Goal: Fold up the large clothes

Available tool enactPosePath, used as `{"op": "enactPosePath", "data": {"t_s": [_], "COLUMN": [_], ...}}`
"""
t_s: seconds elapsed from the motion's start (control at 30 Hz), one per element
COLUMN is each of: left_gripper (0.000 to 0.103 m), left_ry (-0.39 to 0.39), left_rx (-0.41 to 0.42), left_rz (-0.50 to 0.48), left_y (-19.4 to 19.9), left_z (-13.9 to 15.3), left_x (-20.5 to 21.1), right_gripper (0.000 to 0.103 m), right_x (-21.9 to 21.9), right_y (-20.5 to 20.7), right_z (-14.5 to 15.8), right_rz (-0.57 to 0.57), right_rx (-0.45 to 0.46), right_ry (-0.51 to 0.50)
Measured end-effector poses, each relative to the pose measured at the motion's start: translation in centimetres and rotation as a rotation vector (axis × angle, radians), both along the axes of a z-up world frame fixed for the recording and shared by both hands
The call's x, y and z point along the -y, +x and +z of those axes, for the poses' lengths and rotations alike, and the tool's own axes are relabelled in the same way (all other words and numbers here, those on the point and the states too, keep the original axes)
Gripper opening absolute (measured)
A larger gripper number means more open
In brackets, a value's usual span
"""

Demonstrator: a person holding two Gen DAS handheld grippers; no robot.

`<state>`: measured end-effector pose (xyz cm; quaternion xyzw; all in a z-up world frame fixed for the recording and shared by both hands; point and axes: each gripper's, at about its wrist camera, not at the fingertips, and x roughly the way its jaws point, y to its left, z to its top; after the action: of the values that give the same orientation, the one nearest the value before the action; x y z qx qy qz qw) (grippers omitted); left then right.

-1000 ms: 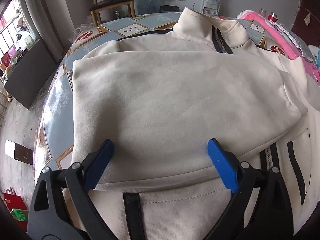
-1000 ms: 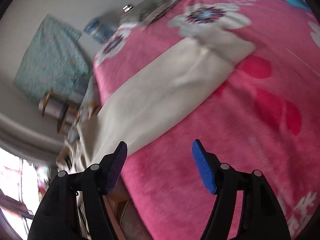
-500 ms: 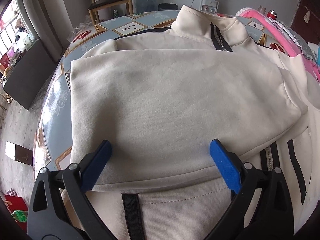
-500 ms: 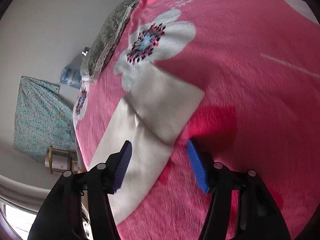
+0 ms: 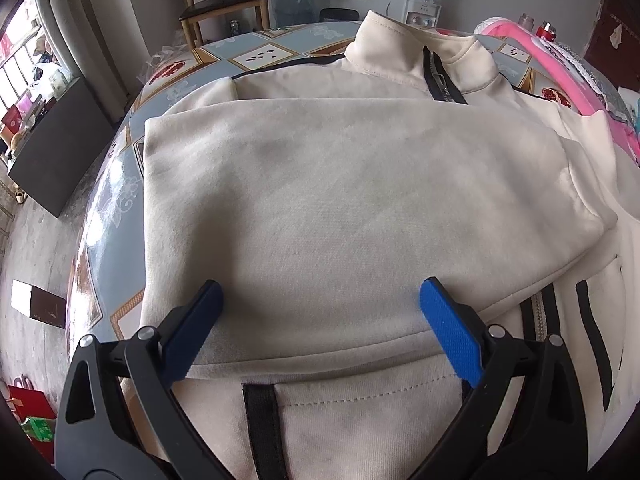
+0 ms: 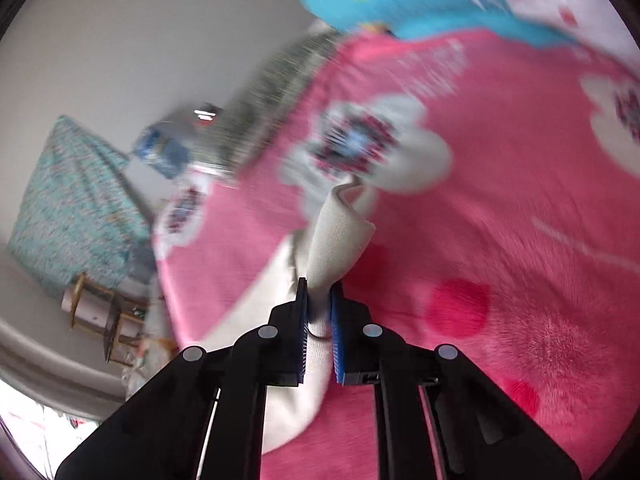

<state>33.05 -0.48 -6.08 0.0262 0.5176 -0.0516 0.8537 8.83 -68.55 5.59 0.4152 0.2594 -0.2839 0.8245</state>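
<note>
Right gripper [image 6: 319, 312]: jaws closing, blue pads pinching cream sleeve cuff [image 6: 340, 232], cuff end sticking up past fingertips
Sleeve: trails back toward lower left over pink flowered blanket [image 6: 500, 280], view blurred
Left gripper [image 5: 320, 312]: jaws wide apart, nothing held, hovering over jacket
Jacket [image 5: 360, 208]: cream, zip collar at far side, one sleeve folded across the chest, lying flat on patterned table [image 5: 112, 200]
Background: wooden chair [image 5: 224, 4] beyond table
</note>
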Motion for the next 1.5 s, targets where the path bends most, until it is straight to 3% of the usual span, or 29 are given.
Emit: {"op": "enactPosePath", "data": {"t_s": [0.13,0.3,0.47,0.6,0.73,0.93,1.0,1.1,1.13,1.17,1.33,1.5], "left_gripper": [0.096,0.096,0.096,0.096,0.096,0.096,0.095,0.095,0.095,0.095,0.095,0.069], "left_ry": [0.000,-0.004,-0.043,-0.071,-0.101,-0.125,-0.145,-0.196,-0.210,-0.226,-0.309,-0.352], "left_rx": [-0.012,-0.018,-0.016,-0.010,0.003,0.043,0.061,0.096,0.104,0.112,0.100,0.029], "left_rz": [-0.014,-0.043,-0.083,-0.087,-0.097,-0.112,-0.110,-0.116,-0.119,-0.122,-0.115,-0.102], "left_y": [0.2,0.4,0.0,-0.2,-0.8,-2.0,-2.4,-2.9,-3.0,-2.9,-1.6,0.7], "left_z": [0.0,0.0,0.4,0.7,1.2,2.1,2.6,3.7,3.9,4.2,4.6,3.8], "left_x": [0.1,0.0,-0.5,-1.5,-2.4,-3.6,-4.1,-4.9,-5.0,-5.0,-4.5,-2.6], "right_gripper": [0.010,0.010,0.010,0.010,0.010,0.010,0.014,0.031,0.050,0.062,0.066,0.066], "right_x": [-4.6,-14.2,-25.4,-34.4,-43.3,-52.3,-53.9,-54.2,-53.9,-53.5,-48.7,-43.0], "right_y": [2.1,6.9,12.6,16.6,20.3,23.5,23.9,23.5,23.2,22.8,19.7,15.3], "right_z": [6.7,14.2,16.5,14.4,8.3,-5.2,-8.2,-9.8,-9.7,-9.2,-6.6,-7.4], "right_rz": [0.118,0.345,0.602,0.772,0.924,1.101,1.155,1.227,1.247,1.259,1.216,1.083], "right_rx": [0.092,0.200,0.241,0.226,0.119,-0.218,-0.307,-0.327,-0.303,-0.267,-0.122,-0.139], "right_ry": [-0.098,-0.219,-0.240,-0.233,-0.202,-0.133,-0.080,0.013,0.049,0.084,0.159,0.104]}}
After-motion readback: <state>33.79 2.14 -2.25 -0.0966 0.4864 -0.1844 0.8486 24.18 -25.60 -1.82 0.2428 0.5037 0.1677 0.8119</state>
